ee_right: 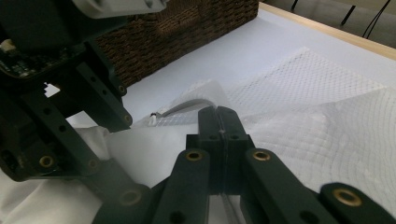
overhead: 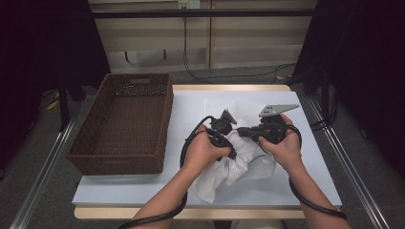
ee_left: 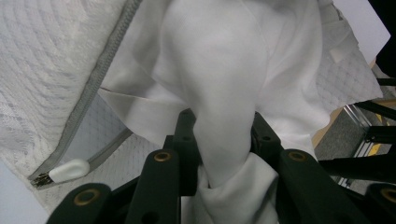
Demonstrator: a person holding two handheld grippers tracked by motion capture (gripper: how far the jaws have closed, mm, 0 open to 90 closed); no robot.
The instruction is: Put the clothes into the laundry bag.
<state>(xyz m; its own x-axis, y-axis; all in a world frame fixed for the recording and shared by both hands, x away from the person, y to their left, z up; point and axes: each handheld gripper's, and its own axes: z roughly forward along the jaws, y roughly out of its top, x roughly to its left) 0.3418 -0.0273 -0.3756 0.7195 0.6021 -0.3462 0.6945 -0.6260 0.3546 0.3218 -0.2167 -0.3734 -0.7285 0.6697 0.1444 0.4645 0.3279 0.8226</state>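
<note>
Left jaws: a thick bunch of white cloth (ee_left: 224, 93) is pinched between the jaws of the left gripper (ee_left: 219, 140); the fold is seen squeezed and bulging above and below the grip.
Right jaws: the jaws of the right gripper (ee_right: 223, 135) are pressed together; a thin layer of mesh may be caught between them, but this cannot be told for certain.
Cloth: it is gathered in a heap at the middle of the worktop (overhead: 191, 105), between the two hands, part of it inside or on a white mesh bag (ee_left: 42, 60).
Bag: it is spread flat under the cloth, with its zip (ee_left: 88, 100) open and the white pull (ee_left: 69, 170) lying near the left jaws.
Basket: a brown woven basket (overhead: 125, 119) stands to the left, apart from the cloth.
Risk, slip: the bunch is thick and soft, so it is judged likely to slide out of the left jaws if pulled sharply.
Risk, snag: the cloth could be caught on the zip, since the fold lies just beside it.
Risk, drag: if the mesh is held poorly on the right, the whole bag could be dragged along with the cloth.
Risk, clash: the two grippers are close together, so a knock between them is possible.
</note>
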